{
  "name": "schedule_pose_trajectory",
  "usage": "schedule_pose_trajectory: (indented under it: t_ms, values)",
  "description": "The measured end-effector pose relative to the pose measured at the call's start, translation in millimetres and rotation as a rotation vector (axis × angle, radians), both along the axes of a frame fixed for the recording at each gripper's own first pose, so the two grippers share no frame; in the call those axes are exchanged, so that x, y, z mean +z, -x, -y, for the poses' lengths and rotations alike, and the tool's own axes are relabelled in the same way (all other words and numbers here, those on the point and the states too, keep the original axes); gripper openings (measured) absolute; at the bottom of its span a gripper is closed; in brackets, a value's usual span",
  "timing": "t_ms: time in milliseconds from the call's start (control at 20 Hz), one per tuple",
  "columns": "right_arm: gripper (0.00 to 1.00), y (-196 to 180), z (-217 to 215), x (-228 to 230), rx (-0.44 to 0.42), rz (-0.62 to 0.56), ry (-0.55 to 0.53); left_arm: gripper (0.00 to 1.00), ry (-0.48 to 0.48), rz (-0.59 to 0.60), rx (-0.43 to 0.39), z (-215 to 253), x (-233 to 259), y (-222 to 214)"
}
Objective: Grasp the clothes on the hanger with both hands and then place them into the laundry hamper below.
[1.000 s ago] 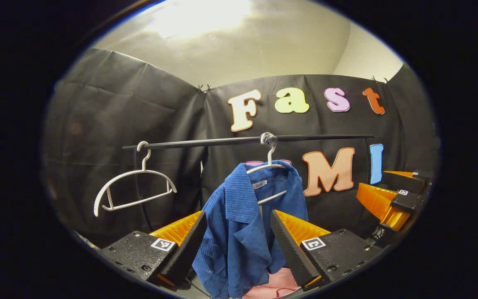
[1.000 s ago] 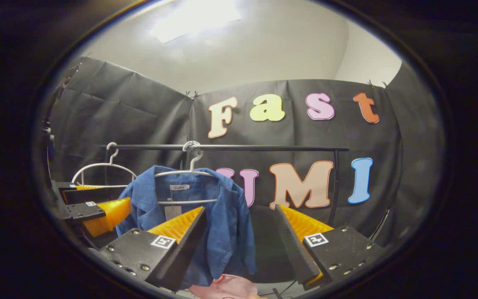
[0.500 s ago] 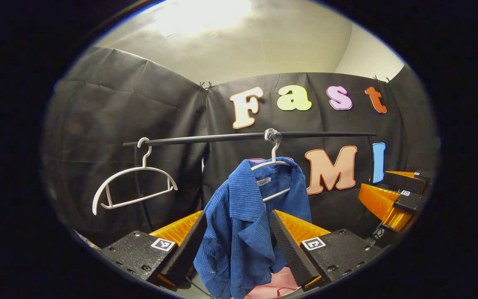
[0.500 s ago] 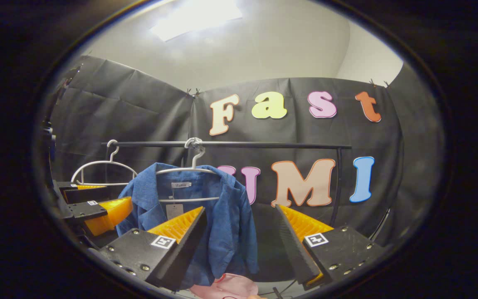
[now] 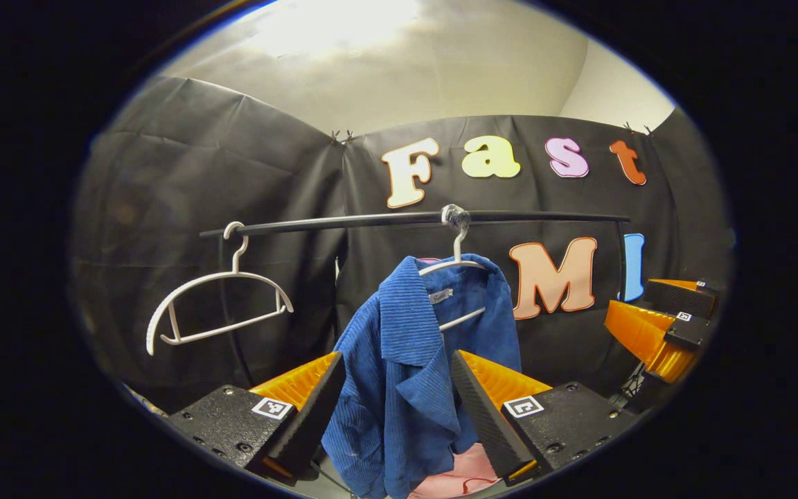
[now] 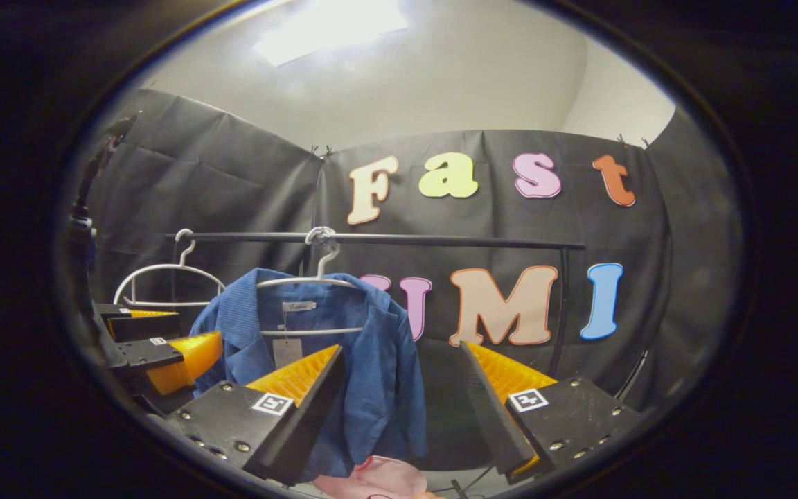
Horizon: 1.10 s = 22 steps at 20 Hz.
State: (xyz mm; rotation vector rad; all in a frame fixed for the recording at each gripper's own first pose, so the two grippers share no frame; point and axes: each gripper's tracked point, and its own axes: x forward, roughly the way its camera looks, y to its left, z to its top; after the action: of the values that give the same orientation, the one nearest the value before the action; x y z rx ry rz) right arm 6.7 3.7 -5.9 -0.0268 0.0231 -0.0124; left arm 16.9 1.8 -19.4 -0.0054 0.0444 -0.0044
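Observation:
A blue ribbed shirt (image 5: pixel 413 360) hangs on a white hanger (image 5: pixel 456 263) from a black rail (image 5: pixel 371 220). In the left gripper view my left gripper (image 5: pixel 393 405) is open, its fingers on either side of the shirt's front but short of it. The right gripper view shows the same blue shirt (image 6: pixel 364 360) left of centre, with my right gripper (image 6: pixel 399 402) open and the shirt's right edge behind its left finger. Below the shirt lies something pink (image 5: pixel 461 475), seen as a pink patch (image 6: pixel 378 478) in the right gripper view too. The right gripper (image 5: pixel 662 326) appears at the far right of the left gripper view.
An empty white hanger (image 5: pixel 215 305) hangs at the rail's left end, seen as the bare hanger (image 6: pixel 163 277) from the right. The left gripper (image 6: pixel 156 343) sits at the left edge of the right gripper view. A black upright post (image 6: pixel 563 305) carries the rail's right end.
Both views have crept closer to the shirt and tipped slightly, so rail and shirt sit a little higher in the left gripper view. Both grippers stay open.

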Motion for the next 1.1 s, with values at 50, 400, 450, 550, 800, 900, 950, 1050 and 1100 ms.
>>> schedule_pose_trajectory:
  t_ms: [50,400,450,550,800,900,950,1050,1100]
  values:
    - [0.96,1,0,-1,-0.001,-0.001,0.003,0.94,0.000,-0.004,-0.006,3,-1,-2]
    - [0.96,3,9,0,-0.023,-0.005,0.015,0.94,-0.002,-0.027,0.015,13,-23,-28]
    - [0.96,5,11,-1,-0.027,-0.004,0.016,0.94,-0.004,-0.036,0.024,14,-28,-34]
    - [0.97,5,15,1,-0.035,0.000,0.019,0.94,-0.001,-0.066,0.045,14,-42,-42]
    - [0.97,2,22,0,-0.057,-0.015,0.024,0.95,0.021,-0.118,0.080,13,-74,-61]
    - [0.97,4,25,-2,-0.073,-0.016,0.029,0.94,0.010,-0.121,0.093,6,-81,-71]
    - [0.97,4,26,-1,-0.081,-0.015,0.034,0.92,0.000,-0.118,0.103,1,-81,-75]
    - [0.97,7,30,-1,-0.101,-0.010,0.042,0.69,-0.010,-0.118,0.107,-8,-81,-82]
    - [0.97,6,31,-2,-0.111,-0.009,0.045,0.58,-0.015,-0.120,0.101,-9,-81,-85]
